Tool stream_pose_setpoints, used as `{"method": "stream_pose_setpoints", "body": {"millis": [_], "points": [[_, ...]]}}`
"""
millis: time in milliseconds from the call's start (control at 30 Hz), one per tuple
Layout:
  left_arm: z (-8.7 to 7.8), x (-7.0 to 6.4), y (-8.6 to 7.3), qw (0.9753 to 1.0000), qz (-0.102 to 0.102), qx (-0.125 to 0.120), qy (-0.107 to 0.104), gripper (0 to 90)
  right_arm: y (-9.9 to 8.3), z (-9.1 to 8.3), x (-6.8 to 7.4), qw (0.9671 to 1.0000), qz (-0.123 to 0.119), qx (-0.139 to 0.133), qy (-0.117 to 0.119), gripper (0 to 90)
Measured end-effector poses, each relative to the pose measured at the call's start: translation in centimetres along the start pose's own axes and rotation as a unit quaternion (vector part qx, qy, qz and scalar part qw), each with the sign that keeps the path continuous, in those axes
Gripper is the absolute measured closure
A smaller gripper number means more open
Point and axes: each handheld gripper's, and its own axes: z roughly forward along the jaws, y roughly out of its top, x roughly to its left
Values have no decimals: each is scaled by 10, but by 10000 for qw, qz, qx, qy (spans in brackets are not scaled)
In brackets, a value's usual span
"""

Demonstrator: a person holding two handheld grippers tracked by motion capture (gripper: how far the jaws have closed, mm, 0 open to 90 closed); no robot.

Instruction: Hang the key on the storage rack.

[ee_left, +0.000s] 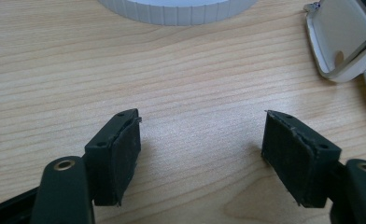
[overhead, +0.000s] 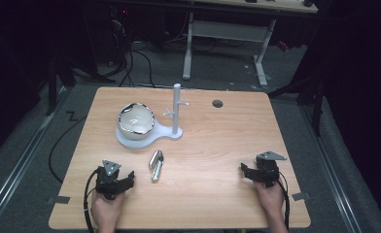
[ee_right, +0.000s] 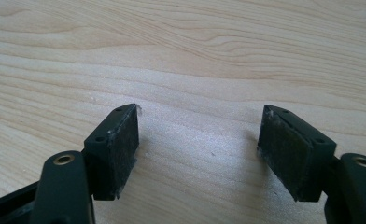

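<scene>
A small white and silver case (overhead: 156, 165) lies open near the middle of the wooden table (overhead: 213, 145); the left gripper view shows it as the case (ee_left: 344, 42) at upper right. Behind it stands a white stand (overhead: 177, 111) with an upright post and short pegs. On its base (ee_left: 176, 11) sits a round white object with a shiny rim (overhead: 136, 121). My left gripper (overhead: 129, 178) (ee_left: 202, 135) rests at the front left, open and holding nothing, short of the case. My right gripper (overhead: 244, 170) (ee_right: 200, 130) rests open at the front right over bare wood.
A dark round hole (overhead: 217, 103) is set in the table's far right part. Grey tape marks (overhead: 58, 199) sit at the front corners. Behind the table stand a white-legged desk (overhead: 227, 34) and floor cables (overhead: 130, 63).
</scene>
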Motion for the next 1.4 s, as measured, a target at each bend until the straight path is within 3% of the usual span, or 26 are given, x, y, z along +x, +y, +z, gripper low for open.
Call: {"method": "stream_pose_setpoints", "body": {"millis": [833, 967, 1000, 1167, 1267, 1333, 1400], "points": [[0, -1, 0, 10000, 23, -1, -31, 276, 0, 0, 0, 10000, 0, 0, 0, 292], [-2, 0, -1, 9996, -113, -66, -240, 287, 0, 0, 0, 10000, -1, 0, 1, 291], [-1, -3, -1, 9998, -18, -30, -180, 287, 0, 0, 0, 10000, -1, 0, 0, 292], [-1, -5, 0, 10000, 11, -17, -88, 286, 0, 0, 0, 10000, -1, 0, 1, 292], [-2, -3, 1, 9997, -134, 3, -183, 290, 0, 0, 0, 10000, -1, -1, 1, 292], [-3, 0, 2, 9987, -273, 9, -423, 315, 0, 0, 0, 10000, -4, -1, 1, 292], [-3, -1, 3, 9982, -276, 4, -536, 333, 0, 0, 0, 10000, -3, -1, 1, 292]]}}
